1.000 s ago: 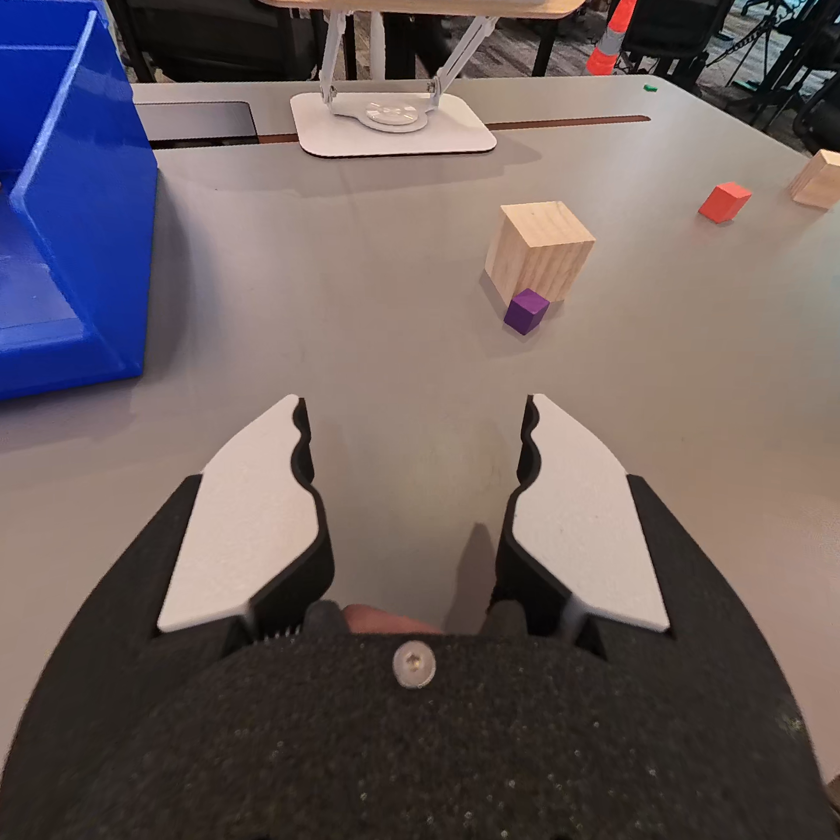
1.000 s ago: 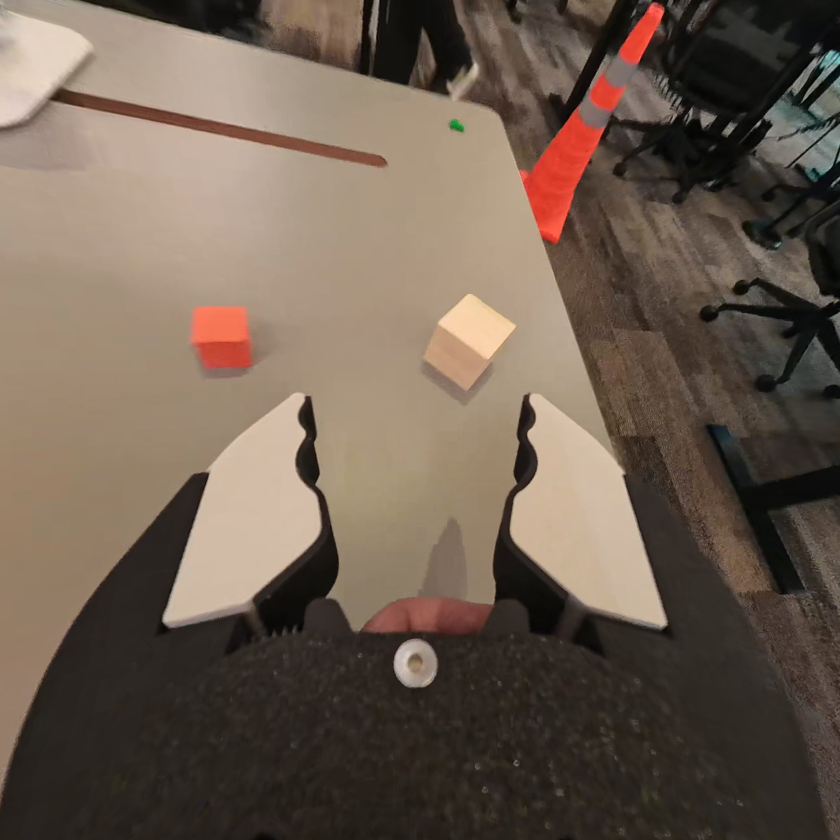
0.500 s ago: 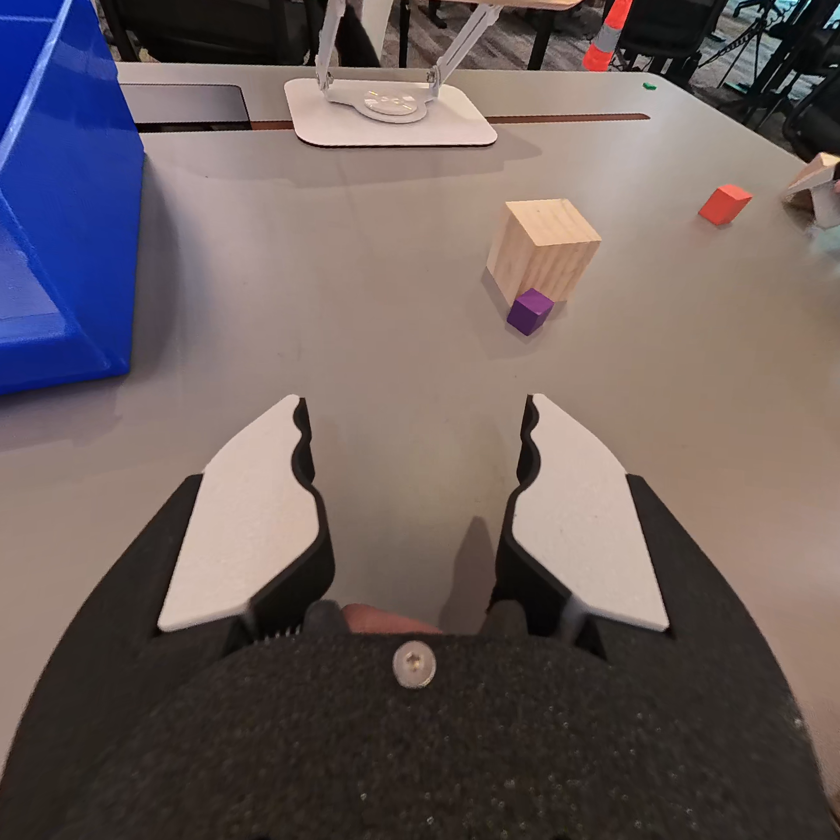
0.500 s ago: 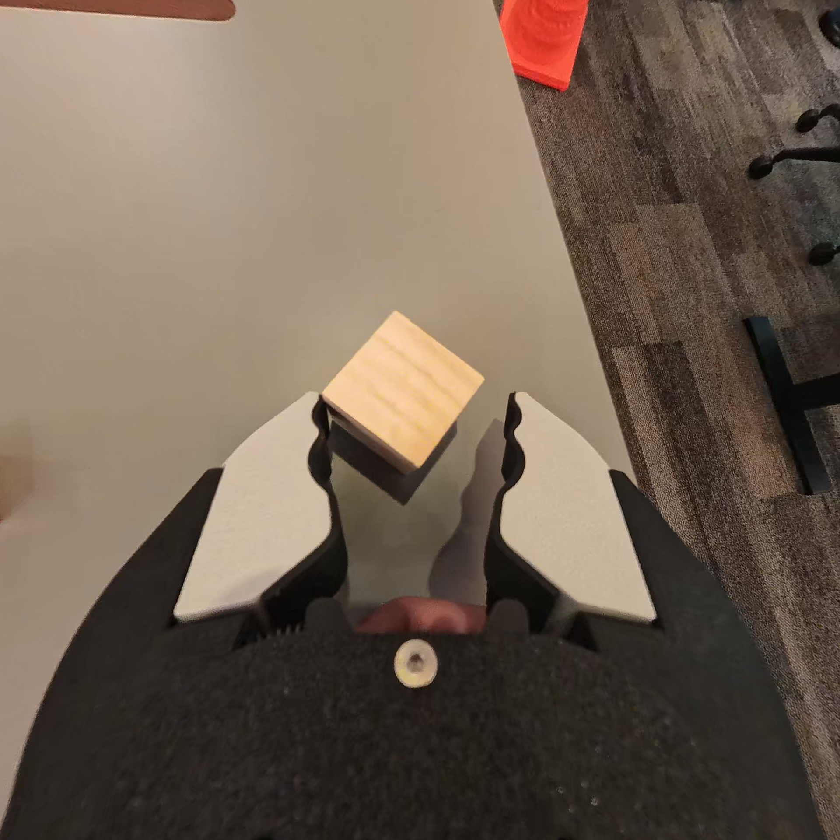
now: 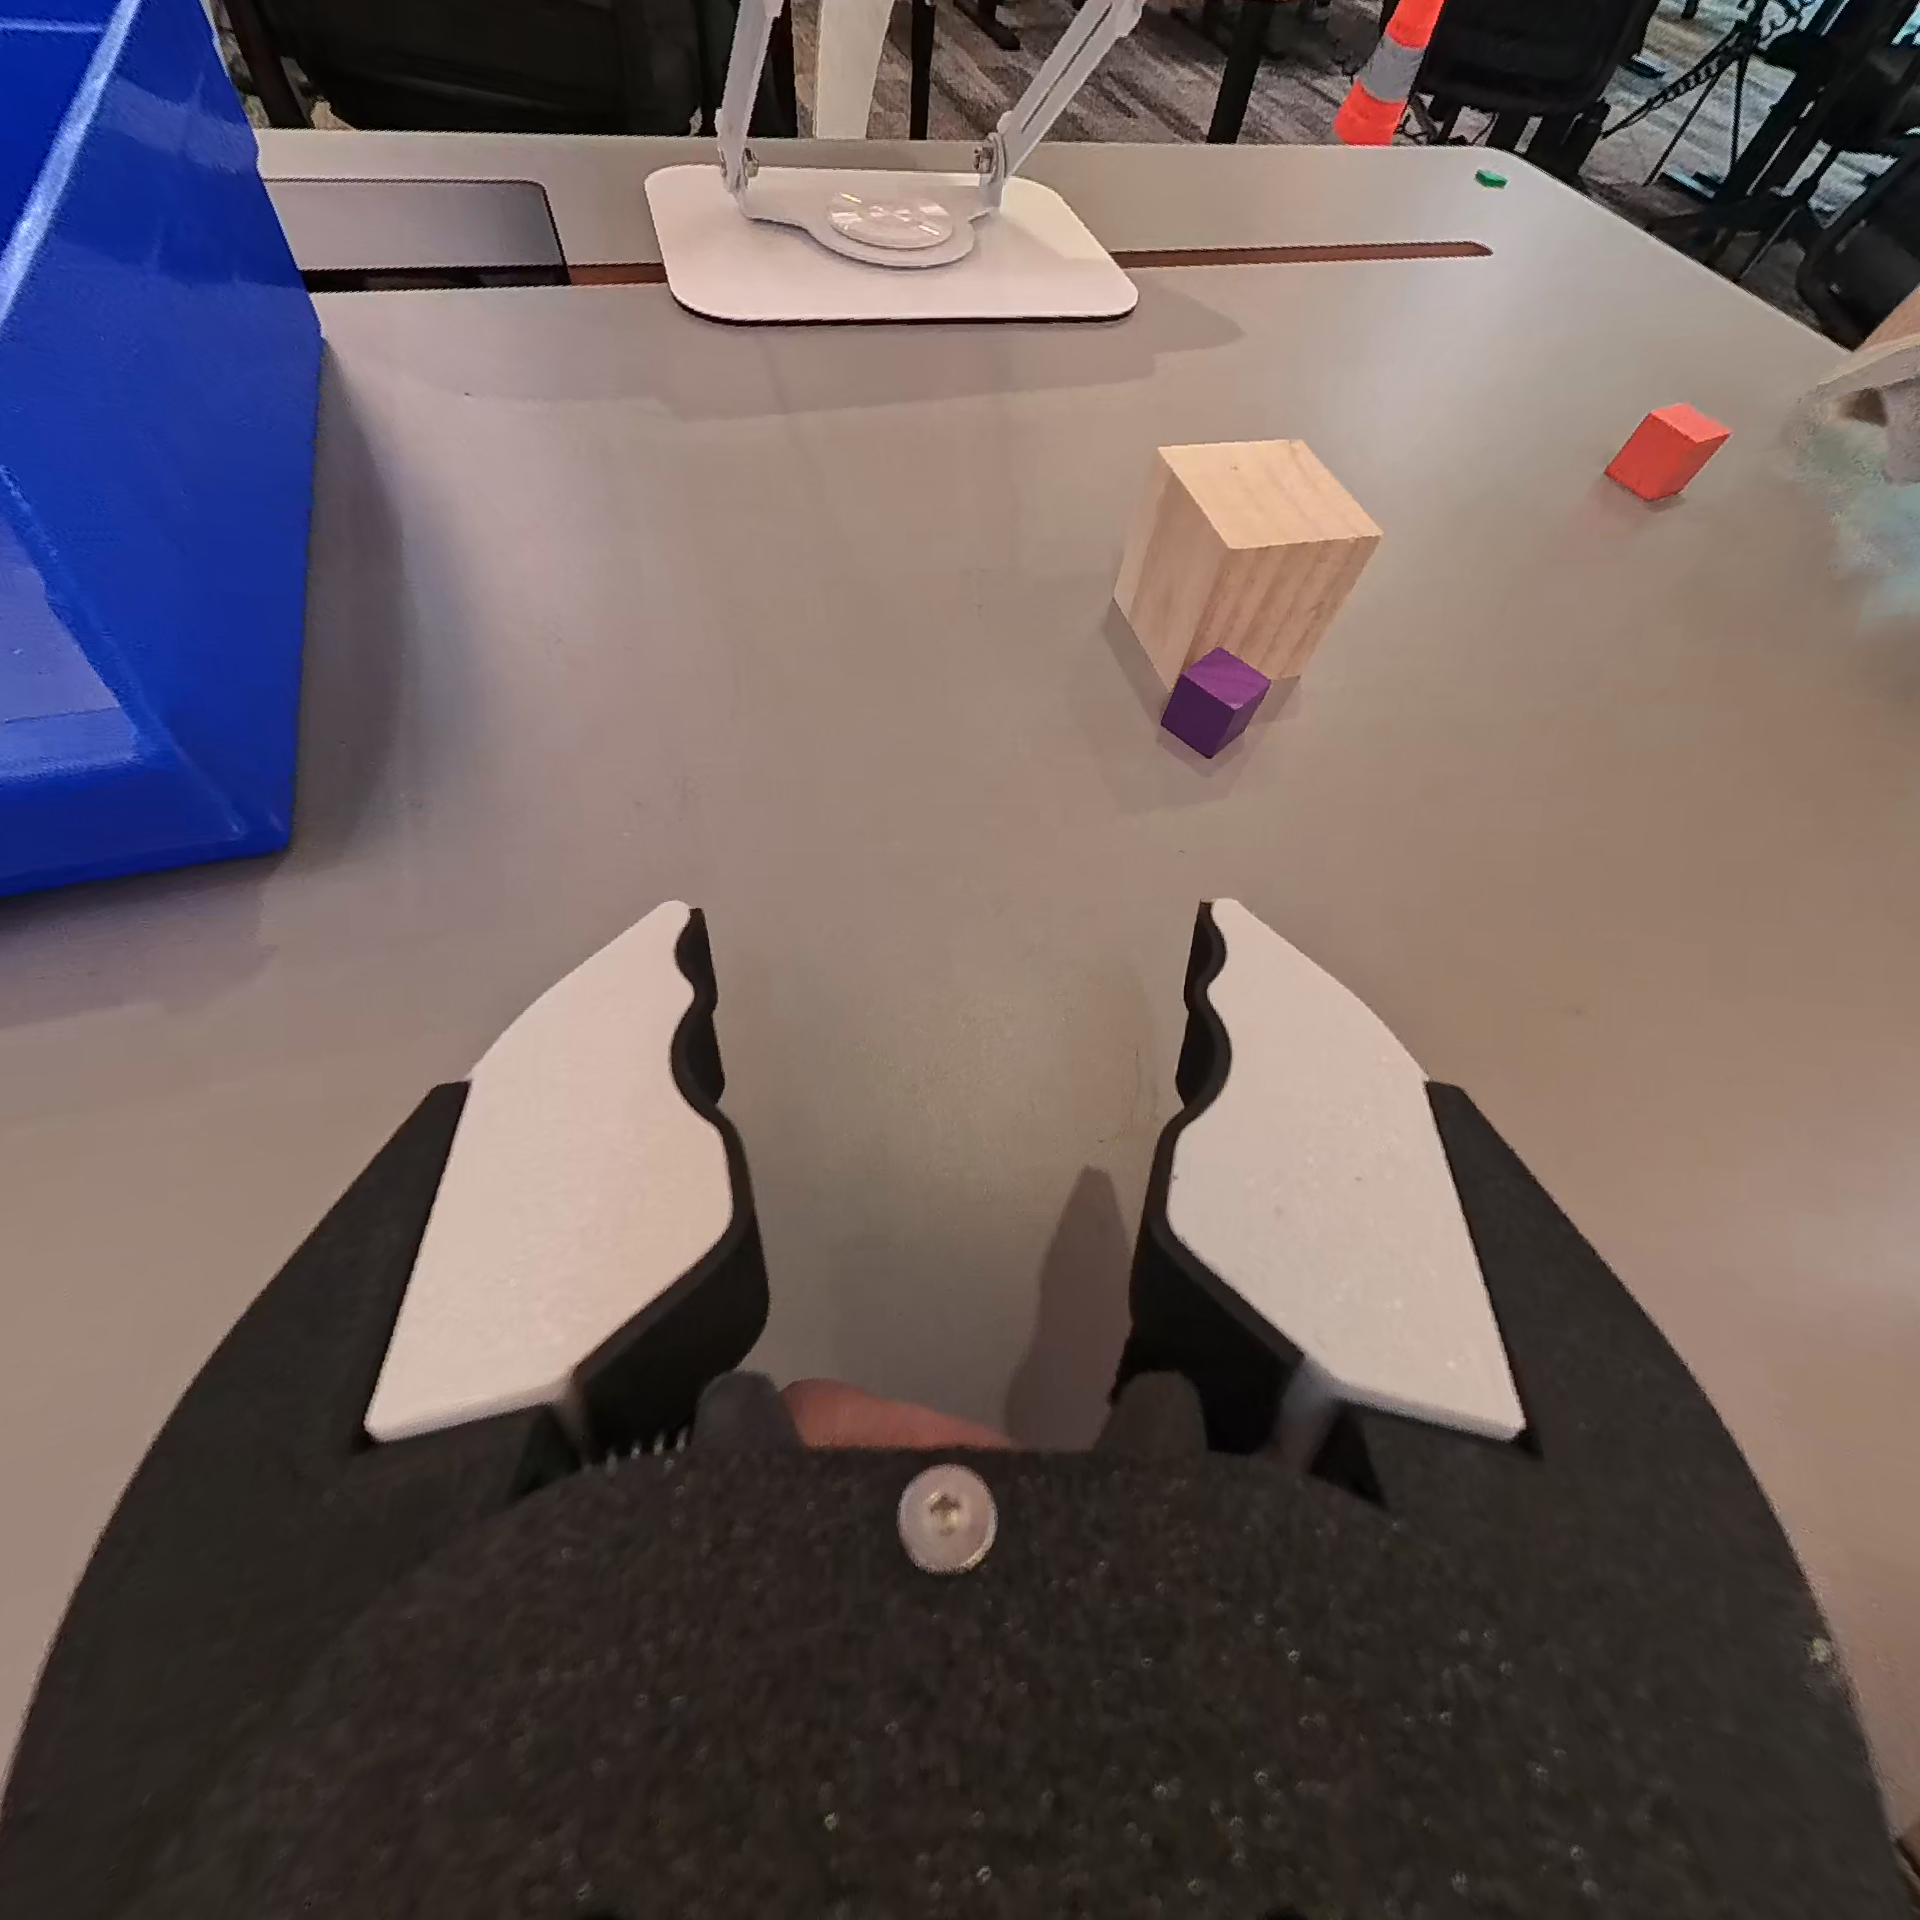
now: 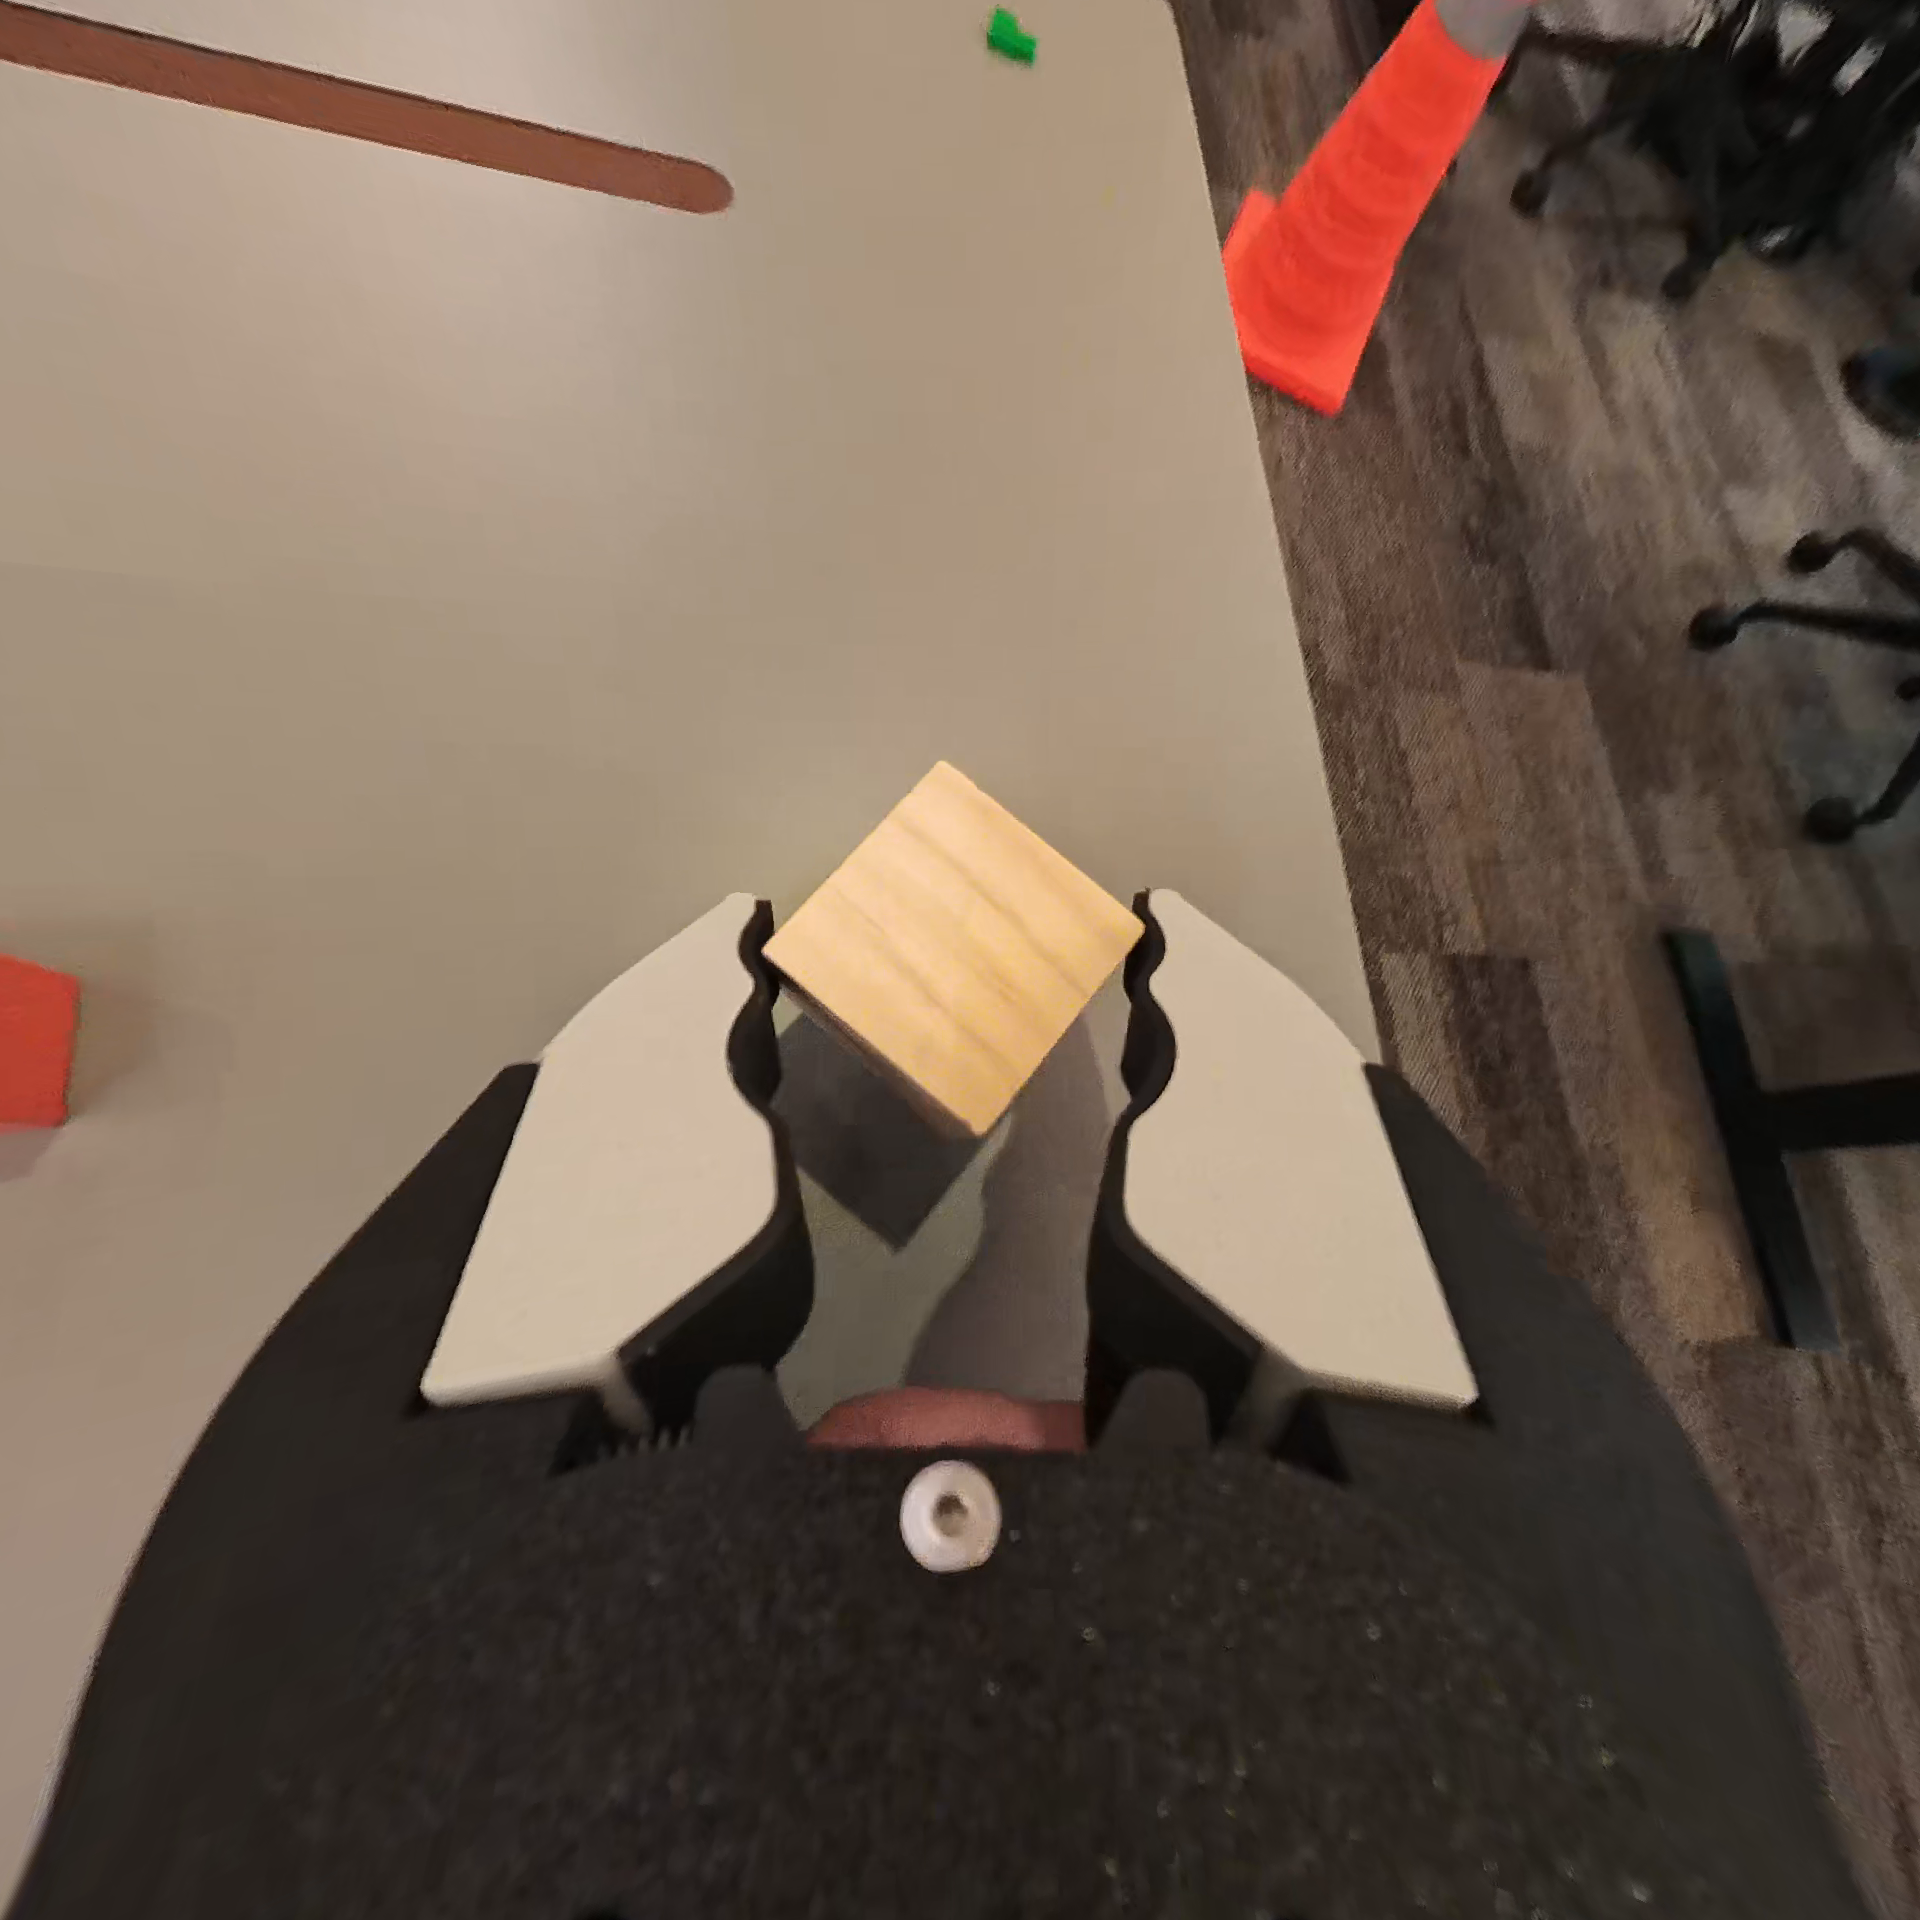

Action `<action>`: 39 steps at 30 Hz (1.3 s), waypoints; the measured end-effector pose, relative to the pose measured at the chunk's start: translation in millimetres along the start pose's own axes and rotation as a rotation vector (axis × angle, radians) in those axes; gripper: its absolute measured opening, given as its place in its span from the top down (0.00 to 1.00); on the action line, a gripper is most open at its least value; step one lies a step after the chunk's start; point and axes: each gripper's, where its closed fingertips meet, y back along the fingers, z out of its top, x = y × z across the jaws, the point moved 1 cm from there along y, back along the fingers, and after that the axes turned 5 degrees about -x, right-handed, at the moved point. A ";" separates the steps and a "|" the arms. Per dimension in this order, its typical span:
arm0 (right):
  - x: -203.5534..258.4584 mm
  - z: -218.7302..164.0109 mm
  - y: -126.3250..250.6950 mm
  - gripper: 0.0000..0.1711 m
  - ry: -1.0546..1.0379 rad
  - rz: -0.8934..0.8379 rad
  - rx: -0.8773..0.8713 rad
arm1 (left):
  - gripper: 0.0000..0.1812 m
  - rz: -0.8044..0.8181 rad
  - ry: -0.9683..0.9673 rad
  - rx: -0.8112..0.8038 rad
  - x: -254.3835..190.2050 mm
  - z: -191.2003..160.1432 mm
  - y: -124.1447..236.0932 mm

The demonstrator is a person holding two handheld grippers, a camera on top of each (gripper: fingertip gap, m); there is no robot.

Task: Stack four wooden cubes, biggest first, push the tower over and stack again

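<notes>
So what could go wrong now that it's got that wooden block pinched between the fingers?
The right gripper holds the medium wooden cube by two opposite corners, not flat faces, so it might twist or slip out. It hangs close to the table edge, so a drop could send it to the floor. The purple cube sits against the large cube and could be knocked when stacking.

My right claw [image 6: 951, 920] is pinching the mid-sized pale wooden cube [image 6: 951, 940] by two opposite corners, diamond-wise, raised clear above its shadow on the grey table [image 6: 520, 520]. The largest pale wooden cube [image 5: 1242, 556] is sitting flat mid-table. The tiny purple cube [image 5: 1214, 701] is lying right against its near corner. The small red-orange cube [image 5: 1667, 451] is resting well apart, farther right.
</notes>
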 end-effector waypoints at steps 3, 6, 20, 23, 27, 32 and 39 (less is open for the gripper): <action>15.6 17.7 26.9 0.62 0.050 0.052 -0.128 | 0.52 -0.003 -0.005 0.002 -1.6 0.0 0.3; 39.4 34.9 70.7 0.62 0.176 0.060 -0.254 | 0.53 -0.001 -0.007 0.000 -1.2 0.5 1.1; 147.9 23.1 174.0 0.62 0.218 0.138 -0.377 | 0.53 0.017 -0.009 -0.021 5.8 2.1 9.1; 198.7 44.6 177.9 0.62 0.349 0.337 -0.411 | 0.54 0.024 -0.004 -0.018 9.1 0.0 10.0; 285.5 78.3 186.4 0.62 0.493 0.643 -0.413 | 0.54 0.033 -0.004 -0.021 12.1 -0.1 11.7; 355.0 91.8 165.8 0.62 0.629 0.851 -0.292 | 0.54 0.036 -0.012 -0.020 12.8 -1.1 14.4; 381.0 87.1 135.3 0.62 0.481 0.820 -0.111 | 0.54 0.030 -0.015 -0.019 12.3 -1.0 15.6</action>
